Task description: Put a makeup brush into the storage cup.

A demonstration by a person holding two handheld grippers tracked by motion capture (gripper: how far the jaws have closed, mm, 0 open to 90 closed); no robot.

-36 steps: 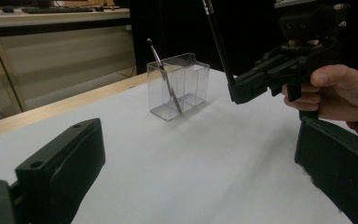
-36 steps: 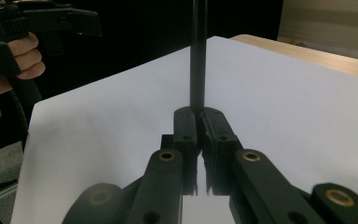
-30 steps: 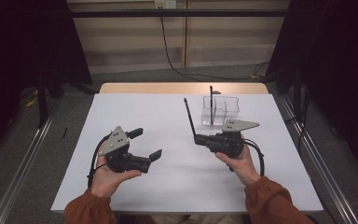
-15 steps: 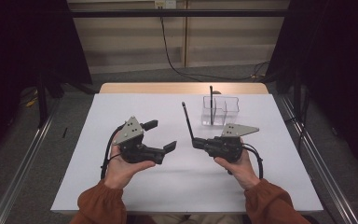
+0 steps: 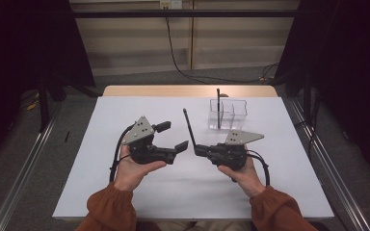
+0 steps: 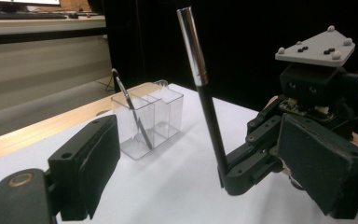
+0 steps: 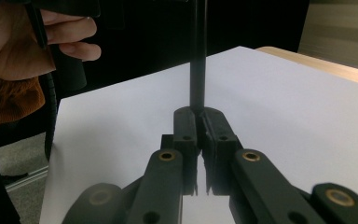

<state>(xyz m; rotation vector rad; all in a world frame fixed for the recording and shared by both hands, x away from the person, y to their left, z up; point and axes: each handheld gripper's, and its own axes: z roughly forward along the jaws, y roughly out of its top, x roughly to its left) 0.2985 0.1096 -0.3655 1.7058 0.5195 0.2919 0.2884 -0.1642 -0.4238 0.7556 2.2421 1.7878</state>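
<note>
Right hand-held gripper [image 5: 196,149] clamps black stick [image 5: 189,126]; left gripper view reveals stick's silver band; left hand-held gripper [image 5: 172,136] agape, closing.

Table [image 5: 96,192] ran away from the person, both forearms entering over its near edge. Left gripper [image 5: 169,136] sat left of centre, held above the tabletop, jaws pointed right toward the other tool. Right gripper [image 5: 196,149] sat just right of it, jaws pointed left, the two tips near each other but apart. A makeup brush [image 5: 189,126] stood up from the right gripper's jaws, leaning slightly left and away. Behind the right gripper, toward the far edge, stood a two-compartment organizer [image 5: 228,114] on the table. A second brush [image 5: 218,107] stood in its left compartment, upright in the high view.
</note>
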